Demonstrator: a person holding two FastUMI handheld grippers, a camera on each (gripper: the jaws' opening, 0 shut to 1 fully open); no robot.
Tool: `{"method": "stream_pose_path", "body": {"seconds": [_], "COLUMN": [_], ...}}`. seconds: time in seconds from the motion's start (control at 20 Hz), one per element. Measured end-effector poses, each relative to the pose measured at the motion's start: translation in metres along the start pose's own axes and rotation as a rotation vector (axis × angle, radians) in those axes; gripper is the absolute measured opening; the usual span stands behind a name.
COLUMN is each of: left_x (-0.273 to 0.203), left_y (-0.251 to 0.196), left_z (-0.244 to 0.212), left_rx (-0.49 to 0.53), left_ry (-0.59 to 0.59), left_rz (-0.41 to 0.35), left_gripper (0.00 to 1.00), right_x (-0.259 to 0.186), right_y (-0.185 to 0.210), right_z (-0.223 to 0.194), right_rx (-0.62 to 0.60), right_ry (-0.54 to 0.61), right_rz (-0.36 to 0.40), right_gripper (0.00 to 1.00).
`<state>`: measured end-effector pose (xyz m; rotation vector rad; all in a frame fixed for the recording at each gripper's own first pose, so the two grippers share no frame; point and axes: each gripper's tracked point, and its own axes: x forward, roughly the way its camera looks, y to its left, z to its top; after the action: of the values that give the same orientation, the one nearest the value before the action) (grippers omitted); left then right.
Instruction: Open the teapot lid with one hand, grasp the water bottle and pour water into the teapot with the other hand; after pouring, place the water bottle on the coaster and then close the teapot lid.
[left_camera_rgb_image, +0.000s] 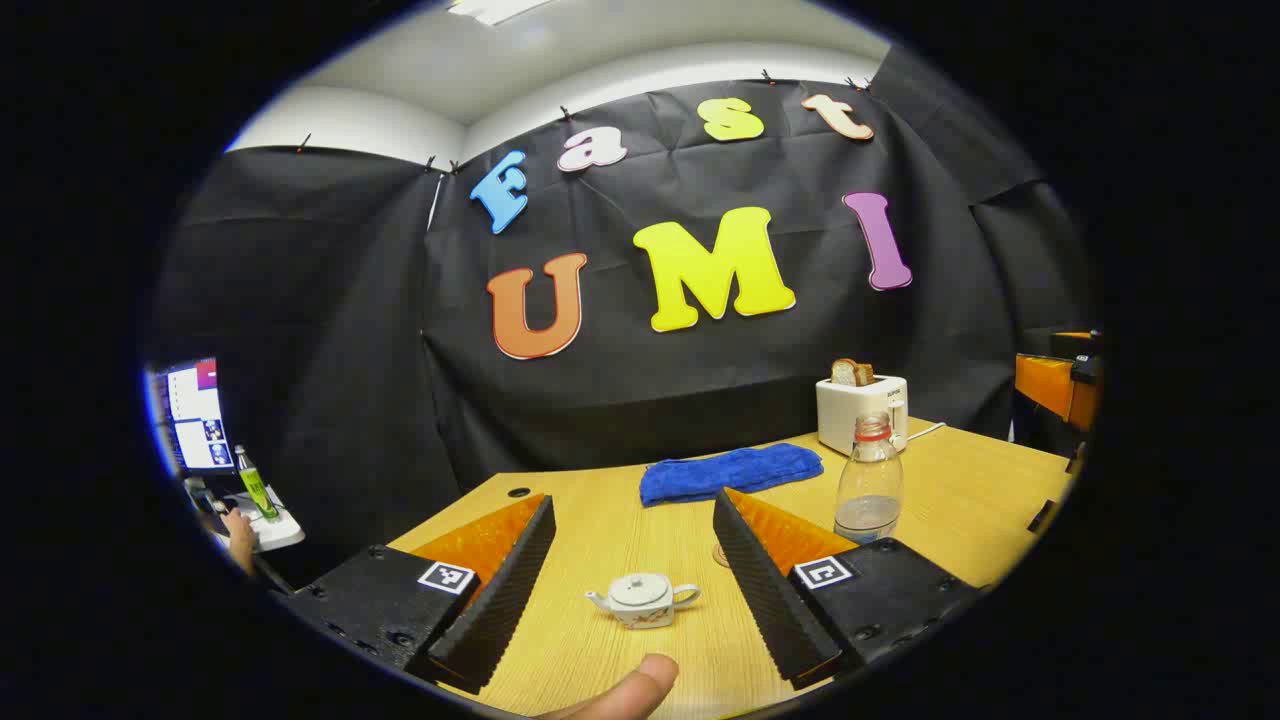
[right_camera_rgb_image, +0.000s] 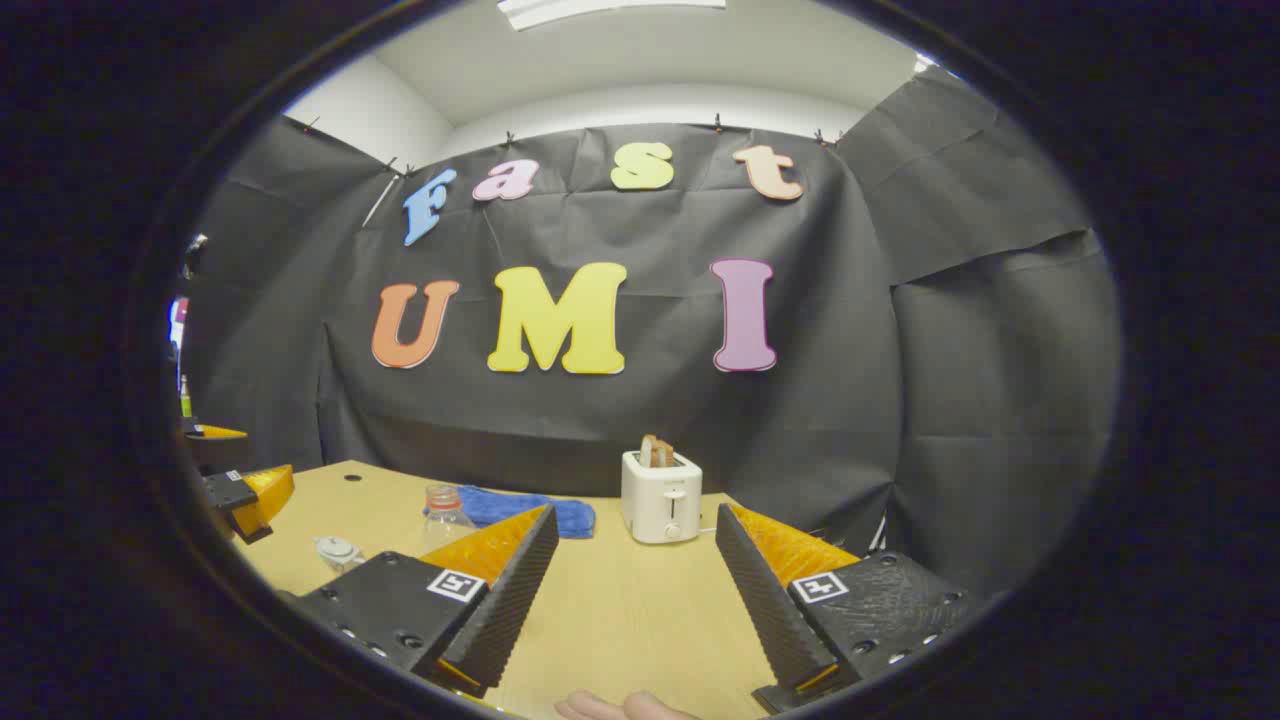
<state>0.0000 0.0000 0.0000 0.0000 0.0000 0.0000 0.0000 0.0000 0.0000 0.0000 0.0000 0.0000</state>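
Where both jaws hang released above the tabletop (left_camera_rgb_image: 600, 520), nothing is gripped.

Left gripper (left_camera_rgb_image: 632, 560): jaws spread wide and holding nothing, raised over the tabletop; the teapot sits in the gap between the fingers, farther off and untouched. A fingertip (left_camera_rgb_image: 625, 695) of the holding hand pokes in at the bottom edge of the left gripper view.

Right gripper (right_camera_rgb_image: 635, 590): jaws likewise released, with bare tabletop (right_camera_rgb_image: 620, 600) between the fingers and the toaster straight ahead. Part of a hand (right_camera_rgb_image: 620, 708) shows at the bottom edge of the right gripper view.

Teapot (left_camera_rgb_image: 642, 598): small, white, upright on the tabletop with its lid on, spout to the left and handle to the right in the left gripper view. In the right gripper view it stands far left (right_camera_rgb_image: 338, 550), near the bottle.

Bottle (left_camera_rgb_image: 868, 480): clear, with a red neck ring, upright, a little water at the bottom; it stands in front of the toaster, right of the cloth. In the right gripper view (right_camera_rgb_image: 443, 512) it stands just in front of the cloth.

Coaster (left_camera_rgb_image: 721, 554): only a sliver shows beside the left gripper's right finger, left of the bottle.

Cloth (left_camera_rgb_image: 730, 472): blue, folded, lying toward the back of the tabletop.

Toaster (left_camera_rgb_image: 860, 412): white, at the back, bread sticking up from its slots.

Screen (left_camera_rgb_image: 192, 415): lit, off to the left beyond the tabletop.
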Motion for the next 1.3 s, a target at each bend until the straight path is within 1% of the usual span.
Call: {"method": "stream_pose_path", "body": {"seconds": [0.1, 0.15, 0.2, 0.35, 0.4, 0.5, 0.55, 0.7, 0.75, 0.8, 0.9, 1.25, 1.3], "left_x": [0.003, 0.004, 0.004, 0.005, 0.005, 0.003, 0.004, 0.002, 0.003, 0.004, 0.008, 0.049, 0.056], "left_y": [-0.002, -0.002, -0.002, 0.007, 0.006, 0.003, 0.003, 0.009, 0.011, 0.014, 0.016, 0.014, 0.014], "left_z": [-0.010, -0.014, -0.017, -0.014, -0.015, -0.013, -0.014, -0.018, -0.018, -0.021, -0.026, -0.066, -0.071], "left_rx": [-0.045, -0.049, -0.042, -0.024, -0.037, -0.064, -0.073, -0.085, -0.087, -0.087, -0.093, -0.104, -0.107], "left_ry": [0.019, 0.028, 0.036, 0.028, 0.023, 0.026, 0.030, 0.040, 0.043, 0.046, 0.053, 0.093, 0.099], "left_rz": [-0.031, -0.036, -0.036, -0.008, -0.010, -0.027, -0.031, -0.025, -0.021, -0.018, -0.021, -0.046, -0.047], "left_gripper": [1.00, 1.00, 1.00, 1.00, 1.00, 1.00, 1.00, 1.00, 1.00, 1.00, 1.00, 1.00, 1.00], "right_x": [-0.002, -0.003, -0.004, -0.004, -0.004, -0.003, -0.004, -0.003, -0.003, -0.002, -0.001, 0.010, 0.011], "right_y": [-0.002, -0.003, -0.005, -0.011, -0.011, -0.008, -0.008, -0.005, -0.005, -0.004, -0.002, 0.016, 0.018], "right_z": [-0.003, -0.003, -0.003, -0.003, -0.004, -0.006, -0.007, -0.009, -0.009, -0.011, -0.016, -0.043, -0.047], "right_rx": [-0.004, -0.006, -0.011, -0.017, -0.019, -0.028, -0.032, -0.046, -0.049, -0.052, -0.058, -0.065, -0.069], "right_ry": [-0.001, -0.004, -0.003, 0.002, 0.004, 0.007, 0.008, 0.008, 0.007, 0.008, 0.017, 0.053, 0.058], "right_rz": [-0.002, -0.001, -0.005, -0.013, -0.013, -0.008, -0.006, -0.003, -0.003, -0.001, 0.004, 0.054, 0.060], "right_gripper": [0.95, 0.97, 0.95, 0.95, 0.97, 0.97, 0.95, 0.95, 0.97, 0.95, 0.95, 0.95, 0.97]}}
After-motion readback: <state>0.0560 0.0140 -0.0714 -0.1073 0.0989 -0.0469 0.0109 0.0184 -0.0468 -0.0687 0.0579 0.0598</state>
